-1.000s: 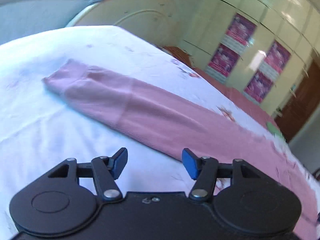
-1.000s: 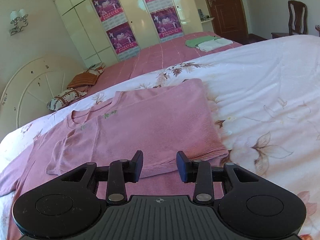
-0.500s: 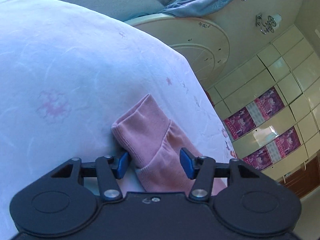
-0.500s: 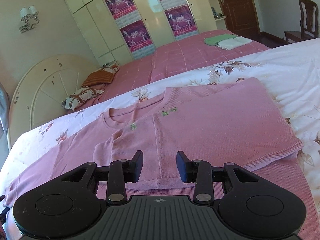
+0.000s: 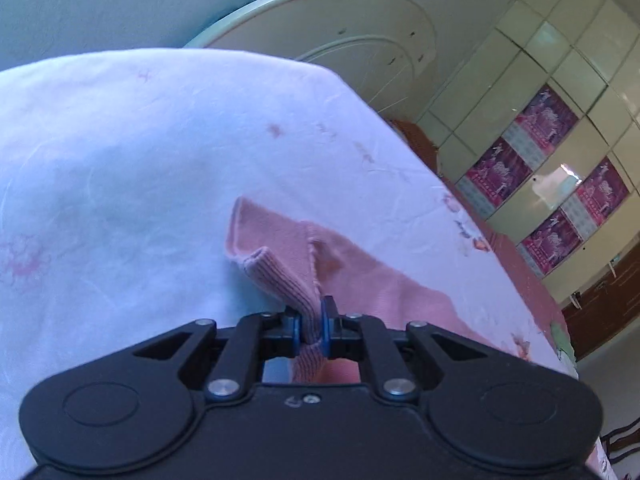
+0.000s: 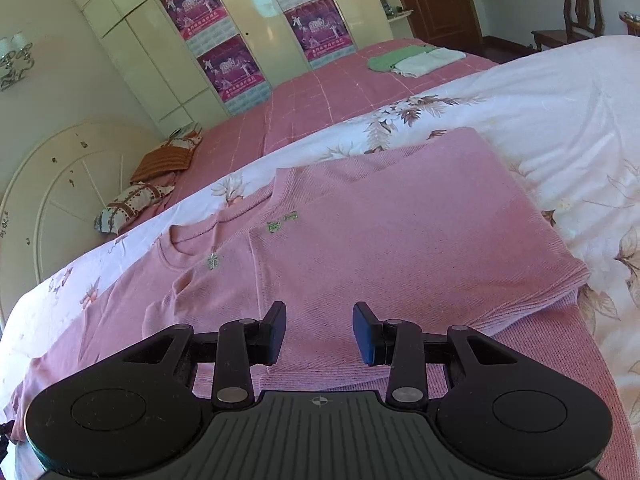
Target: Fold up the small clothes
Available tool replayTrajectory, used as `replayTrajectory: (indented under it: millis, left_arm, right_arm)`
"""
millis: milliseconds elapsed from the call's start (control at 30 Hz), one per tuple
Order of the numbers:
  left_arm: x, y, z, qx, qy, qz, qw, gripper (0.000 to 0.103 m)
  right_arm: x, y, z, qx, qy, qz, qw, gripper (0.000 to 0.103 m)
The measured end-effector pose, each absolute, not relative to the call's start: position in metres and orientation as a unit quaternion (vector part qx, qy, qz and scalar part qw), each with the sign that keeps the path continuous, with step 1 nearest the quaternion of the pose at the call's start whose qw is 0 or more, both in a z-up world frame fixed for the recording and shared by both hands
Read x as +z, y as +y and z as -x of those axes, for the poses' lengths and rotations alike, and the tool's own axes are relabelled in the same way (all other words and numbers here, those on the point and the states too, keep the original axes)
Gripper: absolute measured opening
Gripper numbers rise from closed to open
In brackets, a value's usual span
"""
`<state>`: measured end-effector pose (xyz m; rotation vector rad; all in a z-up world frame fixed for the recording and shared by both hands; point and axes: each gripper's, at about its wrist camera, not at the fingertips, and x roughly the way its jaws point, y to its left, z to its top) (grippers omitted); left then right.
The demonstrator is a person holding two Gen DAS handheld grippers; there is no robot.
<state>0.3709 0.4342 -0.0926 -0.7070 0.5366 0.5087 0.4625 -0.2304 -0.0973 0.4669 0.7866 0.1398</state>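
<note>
The left gripper [image 5: 310, 326] has just been closing, and its blue fingers [image 5: 327, 320] now clench the ribbed cuff [image 5: 288, 280] of the pink sweater's sleeve [image 5: 360, 280], pinching the fabric into a raised fold. The cuff lies out on the white bedspread [image 5: 140, 180], with wide bare sheet to its left and beyond it up to the bed's rounded far edge; past that edge stands a cream headboard [image 5: 340, 40]. To the right the sleeve runs on toward the bed's right edge.

In the right wrist view the pink sweater [image 6: 400, 240] lies flat across the floral bedspread [image 6: 540, 120], its right side folded over the body, the folded edge straight and its lower hem near the gripper. The right gripper [image 6: 319, 334] hovers over that hem, fingers [image 6: 362, 336] released and apart, nothing between them. Bare bedspread stretches to the right of the sweater; behind it a second bed [image 6: 340, 92] carries folded green and white cloths [image 6: 416, 60].
</note>
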Motion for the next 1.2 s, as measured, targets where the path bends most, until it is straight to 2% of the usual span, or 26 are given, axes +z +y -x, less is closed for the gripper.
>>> replayTrajectory:
  millis: [200, 300, 533, 733, 767, 800, 833, 867, 900, 933, 967, 1033, 1133, 1200]
  left_arm:
    - [-0.037, 0.298, -0.429, 0.104, 0.262, 0.182, 0.942, 0.009]
    - [-0.026, 0.212, -0.456, 0.027, 0.268, 0.144, 0.952, 0.009]
    - [-0.058, 0.038, -0.498, -0.092, 0.315, 0.067, 0.942, 0.009]
    - [-0.101, -0.051, -0.513, -0.138, 0.360, 0.000, 0.923, 0.011]
    - [-0.108, -0.061, -0.515, -0.149, 0.370, -0.002, 0.917, 0.026]
    - [-0.113, -0.069, -0.515, -0.161, 0.378, -0.005, 0.912, 0.032]
    - [-0.110, -0.082, -0.509, -0.170, 0.370, -0.010, 0.913, 0.046]
    - [-0.107, -0.085, -0.501, -0.178, 0.349, -0.016, 0.920, 0.062]
    - [-0.103, -0.087, -0.493, -0.177, 0.333, -0.021, 0.926, 0.067]
    - [-0.098, -0.082, -0.485, -0.173, 0.325, -0.018, 0.930, 0.069]
    - [-0.094, -0.072, -0.476, -0.168, 0.319, -0.008, 0.933, 0.068]
    - [-0.083, -0.042, -0.458, -0.133, 0.307, 0.015, 0.942, 0.067]
    - [-0.077, 0.021, -0.420, -0.032, 0.295, -0.007, 0.955, 0.063]
    - [-0.081, 0.063, -0.396, 0.020, 0.303, -0.020, 0.953, 0.063]
  right_arm:
    - [-0.095, -0.252, -0.455, 0.069, 0.370, -0.234, 0.896, 0.037]
    - [-0.092, -0.265, -0.451, 0.068, 0.362, -0.248, 0.896, 0.037]
    - [-0.080, -0.296, -0.435, 0.077, 0.348, -0.260, 0.898, 0.037]
    - [-0.078, -0.329, -0.423, 0.077, 0.344, -0.284, 0.892, 0.037]
    - [-0.078, -0.334, -0.422, 0.078, 0.345, -0.290, 0.889, 0.037]
    - [-0.079, -0.338, -0.420, 0.079, 0.346, -0.294, 0.887, 0.037]
    - [-0.080, -0.341, -0.419, 0.081, 0.347, -0.297, 0.886, 0.037]
    - [-0.081, -0.342, -0.419, 0.082, 0.349, -0.300, 0.884, 0.043]
    - [-0.081, -0.343, -0.419, 0.083, 0.351, -0.301, 0.883, 0.055]
    - [-0.080, -0.343, -0.418, 0.083, 0.348, -0.301, 0.884, 0.080]
    - [-0.079, -0.341, -0.418, 0.091, 0.340, -0.302, 0.886, 0.082]
    - [-0.079, -0.334, -0.423, 0.125, 0.341, -0.312, 0.878, 0.081]
    - [-0.081, -0.308, -0.436, 0.174, 0.351, -0.321, 0.862, 0.061]
    - [-0.086, -0.282, -0.449, 0.202, 0.364, -0.316, 0.853, 0.057]
